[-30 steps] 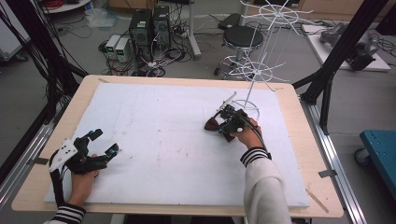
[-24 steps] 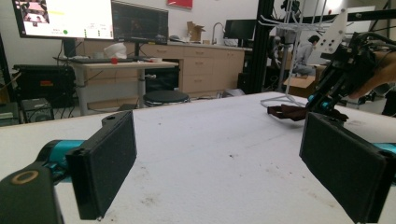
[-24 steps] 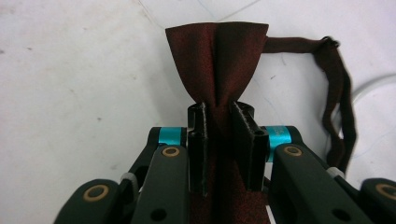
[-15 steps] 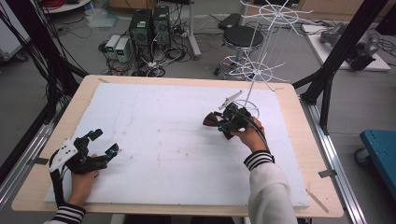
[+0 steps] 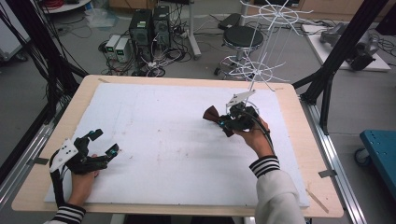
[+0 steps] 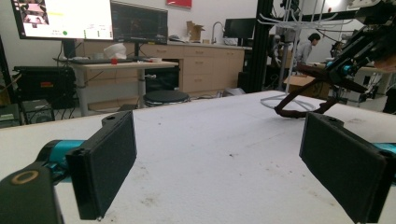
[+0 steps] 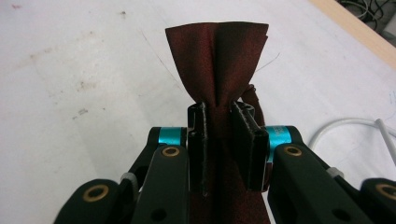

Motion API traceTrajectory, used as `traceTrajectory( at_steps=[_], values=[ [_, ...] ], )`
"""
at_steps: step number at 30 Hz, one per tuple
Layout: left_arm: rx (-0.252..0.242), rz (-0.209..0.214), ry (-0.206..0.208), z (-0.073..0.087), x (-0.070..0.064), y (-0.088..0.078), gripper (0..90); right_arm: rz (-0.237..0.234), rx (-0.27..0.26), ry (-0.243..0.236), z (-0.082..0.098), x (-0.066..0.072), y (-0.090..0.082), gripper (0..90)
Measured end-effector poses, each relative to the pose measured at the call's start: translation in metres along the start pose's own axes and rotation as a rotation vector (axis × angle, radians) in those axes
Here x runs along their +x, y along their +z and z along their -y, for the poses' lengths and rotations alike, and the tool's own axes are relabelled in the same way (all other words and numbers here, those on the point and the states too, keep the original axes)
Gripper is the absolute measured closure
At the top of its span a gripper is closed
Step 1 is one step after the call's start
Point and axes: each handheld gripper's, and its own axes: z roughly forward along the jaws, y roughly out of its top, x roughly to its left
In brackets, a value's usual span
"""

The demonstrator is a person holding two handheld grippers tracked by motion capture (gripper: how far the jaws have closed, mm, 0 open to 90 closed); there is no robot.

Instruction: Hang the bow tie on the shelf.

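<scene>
Resting low at the near left of the white tabletop [image 5: 168,140], my left gripper [image 5: 103,143] has its fingers [image 6: 105,163] spread wide apart with nothing between them. Farther out on the right side, my right gripper [image 5: 223,122] has its fingers [image 7: 198,144] clamped on a dark red cloth [image 7: 217,60], which fans out beyond the tips, lifted above the surface. Beyond it, near the far right edge, stands a white wire rack [image 5: 261,70].

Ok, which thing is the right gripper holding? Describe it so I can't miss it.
Start at the white wire rack at the table's far right edge. Just in front of it, the right gripper pinches a dark red-brown cloth, fanned like a bow, the only coloured thing on the white mat.
</scene>
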Motion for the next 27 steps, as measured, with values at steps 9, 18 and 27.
traceTrajectory(
  at_steps=[9, 18, 27],
  values=[
    [0.000, 0.000, 0.000, 0.000, 0.000, 0.000, 11.4, 0.044, -0.113, 0.019, 0.004, 0.002, -0.022, 76.7],
    [0.001, 0.002, 0.004, 0.000, 0.000, 0.000, 11.4, 0.065, -0.218, 0.064, 0.010, -0.001, -0.045, 76.8],
    [0.001, 0.002, 0.003, 0.000, 0.000, 0.000, 11.4, 0.094, -0.295, 0.072, 0.011, 0.001, -0.059, 76.8]
  ],
)
